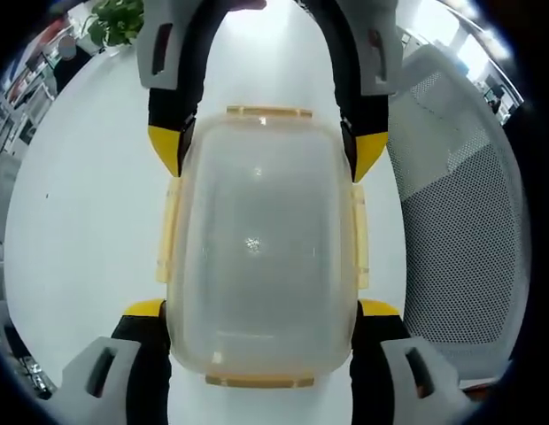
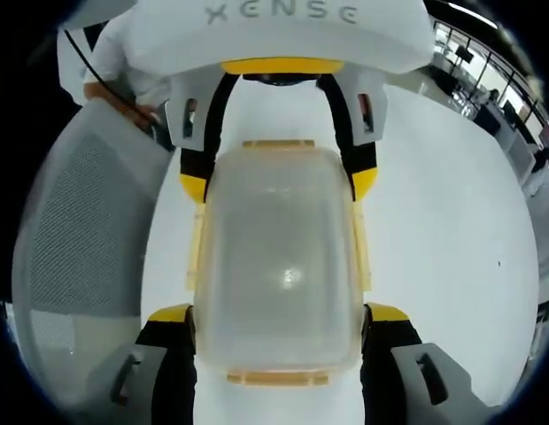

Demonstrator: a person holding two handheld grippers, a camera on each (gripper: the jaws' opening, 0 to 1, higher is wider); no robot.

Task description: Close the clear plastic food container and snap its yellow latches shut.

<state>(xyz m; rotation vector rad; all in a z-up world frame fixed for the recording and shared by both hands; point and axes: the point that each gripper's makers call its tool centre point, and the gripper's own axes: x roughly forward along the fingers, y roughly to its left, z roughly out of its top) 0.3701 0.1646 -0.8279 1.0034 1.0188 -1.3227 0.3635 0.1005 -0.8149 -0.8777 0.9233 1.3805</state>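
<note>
You can read one word: "XENSE", in grey letters on the white housing of the left gripper (image 2: 280, 164) where it faces you at the top of the right gripper view. There is one container (image 1: 261, 252), clear plastic with a frosted look, and nothing can be made out inside it. It sits on the white table (image 1: 88, 221) between your two grippers, which face each other across it. Its lid (image 2: 282, 266) lies on top. You can count four yellow latches: one on each short end and one on each long side. In the left gripper view the far end latch (image 1: 269, 112) and the near end latch (image 1: 260, 381) both stick out flat from the rim, and the side latches (image 1: 168, 230) lie along the long edges; whether any is snapped down cannot be told. Your left gripper (image 1: 261, 312) has its two yellow-tipped jaws spread wide, one on either side of the near end of the container, close against its walls. Your right gripper (image 2: 282, 314) stands the same way at the opposite end, jaws parted and flanking the box. Whether the tips press on the plastic or merely lie beside it is not clear. One grey mesh chair (image 1: 460, 239) stands beside the table. A potted plant (image 1: 119, 19) shows at the far edge, and a person's white sleeve (image 2: 111, 62) is behind the left gripper.
</note>
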